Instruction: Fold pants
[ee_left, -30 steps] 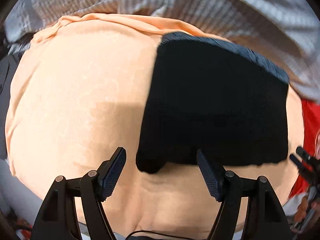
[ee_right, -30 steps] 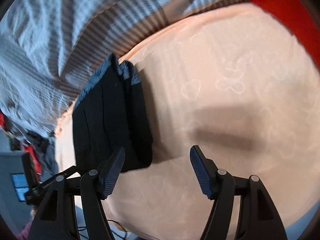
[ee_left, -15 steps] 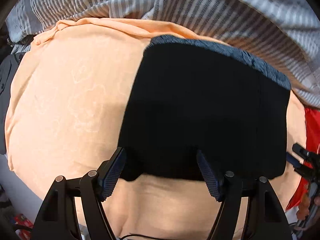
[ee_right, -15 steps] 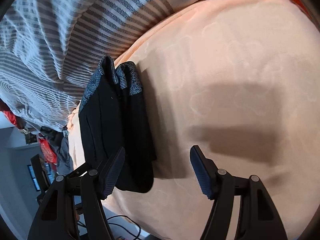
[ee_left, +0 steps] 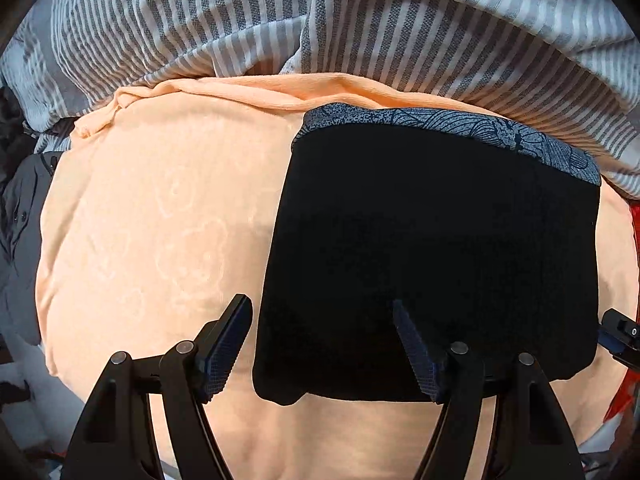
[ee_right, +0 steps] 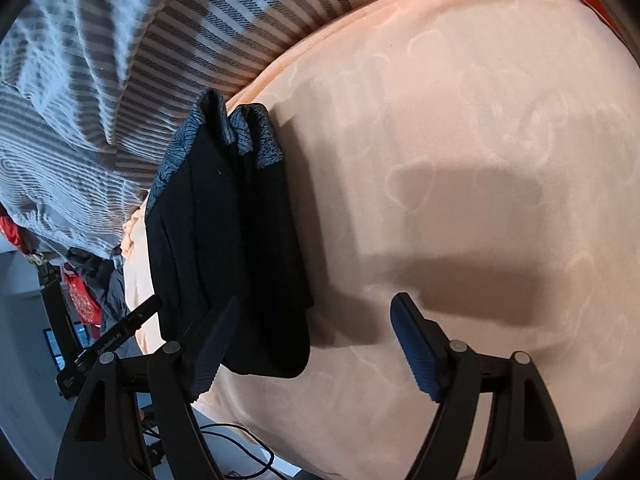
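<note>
Your left tool (ee_left: pixel 322 346) stands wide open and holds nothing. Its fingers hang above the near edge of the black pants (ee_left: pixel 436 248): the right finger lies over the dark cloth, the left finger over the peach sheet (ee_left: pixel 160 220) just beside the pants' left edge. If the fingers touch the cloth, I cannot tell.

The pants lie folded into a compact rectangle on the peach sheet of the bed. Their far edge shows a band of blue-grey patterned fabric (ee_left: pixel 460 126), and this band lies close to the grey and white striped blanket (ee_left: pixel 360 28), which is bunched along the far side of the bed.

Your right tool (ee_right: pixel 316 346) is also wide open and empty. In the right wrist view the pants (ee_right: pixel 236 248) appear as a narrow dark stack at the left, with the patterned band at the far end. The left finger of this tool is in front of the near corner of the stack; the right finger is over bare sheet (ee_right: pixel 460 128), well apart from the pants. A dark shadow lies on the sheet ahead of this tool. The tip of your left tool (ee_right: pixel 120 332) shows at the left, beside the pants.
</note>
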{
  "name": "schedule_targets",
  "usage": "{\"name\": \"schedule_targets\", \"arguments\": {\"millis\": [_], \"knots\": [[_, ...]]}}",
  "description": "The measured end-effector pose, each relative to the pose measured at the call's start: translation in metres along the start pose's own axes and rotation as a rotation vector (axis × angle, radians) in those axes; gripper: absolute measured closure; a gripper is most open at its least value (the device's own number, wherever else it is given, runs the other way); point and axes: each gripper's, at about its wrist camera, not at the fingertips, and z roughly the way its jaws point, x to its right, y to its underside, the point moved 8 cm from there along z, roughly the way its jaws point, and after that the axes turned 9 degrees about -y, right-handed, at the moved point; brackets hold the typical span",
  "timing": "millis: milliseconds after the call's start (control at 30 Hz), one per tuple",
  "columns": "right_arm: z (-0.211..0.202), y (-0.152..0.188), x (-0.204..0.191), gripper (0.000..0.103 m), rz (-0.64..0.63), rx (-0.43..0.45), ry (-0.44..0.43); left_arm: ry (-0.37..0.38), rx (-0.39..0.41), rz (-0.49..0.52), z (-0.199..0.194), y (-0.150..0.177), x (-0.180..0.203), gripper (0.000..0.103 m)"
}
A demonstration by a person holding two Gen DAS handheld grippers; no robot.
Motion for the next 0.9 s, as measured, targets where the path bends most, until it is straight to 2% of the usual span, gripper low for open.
{"name": "schedule_targets", "arguments": {"millis": [400,500,533,567,600,633,667,700,900], "knots": [[-0.002,-0.002,-0.003,0.022,0.005,0.010,0.005,0.015,0.002,-0.001,-0.004,0.003,0.000,0.029],[-0.002,0.000,-0.003,0.022,0.007,0.011,0.002,0.060,0.006,-0.018,-0.007,0.003,0.003,0.029],[-0.003,0.001,-0.003,0.022,0.007,0.011,0.000,0.099,0.002,-0.030,-0.009,0.003,0.004,0.029],[-0.003,0.001,-0.003,0.022,0.005,0.011,-0.002,0.141,-0.008,-0.041,-0.010,0.005,0.006,0.027],[-0.003,0.002,-0.004,0.022,0.004,0.012,-0.003,0.186,-0.021,-0.054,-0.012,0.006,0.007,0.007],[-0.003,0.002,-0.005,0.022,0.003,0.013,-0.004,0.236,-0.022,-0.075,-0.015,0.006,0.008,0.001],[-0.004,0.003,-0.005,0.022,0.002,0.014,-0.006,0.276,-0.010,-0.098,-0.021,0.005,0.008,0.001],[-0.004,0.003,-0.005,0.022,0.001,0.015,-0.009,0.284,-0.005,-0.103,-0.023,0.005,0.007,0.001],[-0.007,0.004,-0.006,0.022,-0.006,0.021,-0.013,0.265,-0.026,-0.089,-0.022,0.009,0.009,0.001]]}}
